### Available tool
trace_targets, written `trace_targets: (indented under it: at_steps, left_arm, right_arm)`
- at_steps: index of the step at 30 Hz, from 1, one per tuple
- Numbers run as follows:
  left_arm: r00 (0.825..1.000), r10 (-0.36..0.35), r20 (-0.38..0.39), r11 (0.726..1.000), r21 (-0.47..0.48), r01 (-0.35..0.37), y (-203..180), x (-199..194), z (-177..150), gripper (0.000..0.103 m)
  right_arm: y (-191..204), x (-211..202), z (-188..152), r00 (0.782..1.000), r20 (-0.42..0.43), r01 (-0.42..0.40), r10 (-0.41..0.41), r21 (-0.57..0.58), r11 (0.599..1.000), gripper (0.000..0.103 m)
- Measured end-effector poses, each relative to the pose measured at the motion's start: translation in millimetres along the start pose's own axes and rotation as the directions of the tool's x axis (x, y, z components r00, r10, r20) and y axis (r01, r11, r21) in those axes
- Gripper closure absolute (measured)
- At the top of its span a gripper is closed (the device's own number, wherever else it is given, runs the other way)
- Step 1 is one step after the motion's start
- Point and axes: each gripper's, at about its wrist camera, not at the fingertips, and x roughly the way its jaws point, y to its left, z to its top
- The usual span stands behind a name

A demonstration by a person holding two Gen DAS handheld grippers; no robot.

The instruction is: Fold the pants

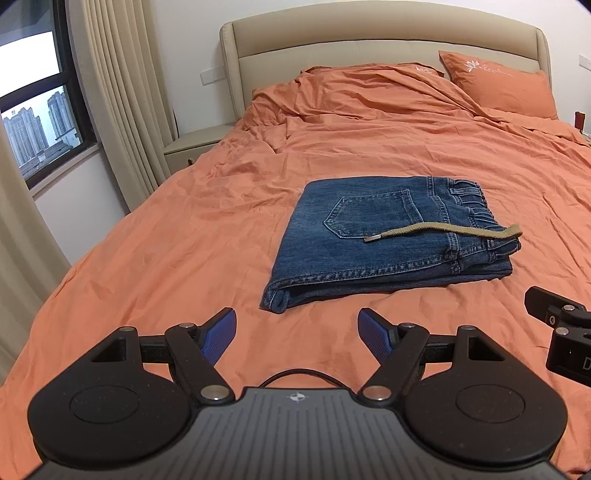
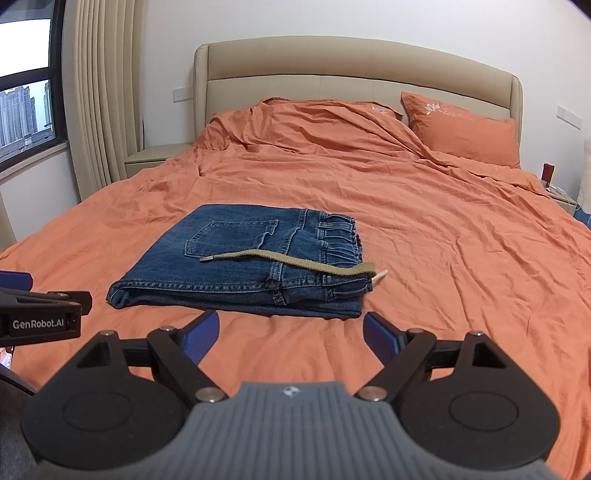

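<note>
Blue denim pants (image 1: 373,236) (image 2: 251,266) lie folded into a compact rectangle on the orange bedspread (image 1: 184,229), back pocket up, elastic waistband to the right. A tan drawstring (image 1: 447,232) (image 2: 291,260) trails across the top. My left gripper (image 1: 296,332) hovers just in front of the pants' near left corner, open, nothing between its blue pads. My right gripper (image 2: 291,334) hangs over the bedspread close to the pants' near edge, also open and empty. Each gripper's body shows at the other view's edge.
An orange pillow (image 1: 502,83) (image 2: 465,129) and rumpled duvet lie by the beige headboard (image 1: 388,33). A bedside table (image 1: 195,144), beige curtains (image 1: 122,92) and a window (image 1: 33,110) stand on the left. Small items sit on a stand at the far right (image 2: 554,184).
</note>
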Motion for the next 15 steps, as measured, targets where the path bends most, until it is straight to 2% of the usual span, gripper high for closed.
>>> trace_targets:
  at_steps: [15]
  left_arm:
    - [1.0, -0.002, -0.001, 1.0, 0.004, 0.002, -0.3, 0.9, -0.5, 0.015]
  right_arm:
    - [0.2, 0.0, 0.6, 1.0, 0.0, 0.001, -0.001, 0.0, 1.0, 0.022]
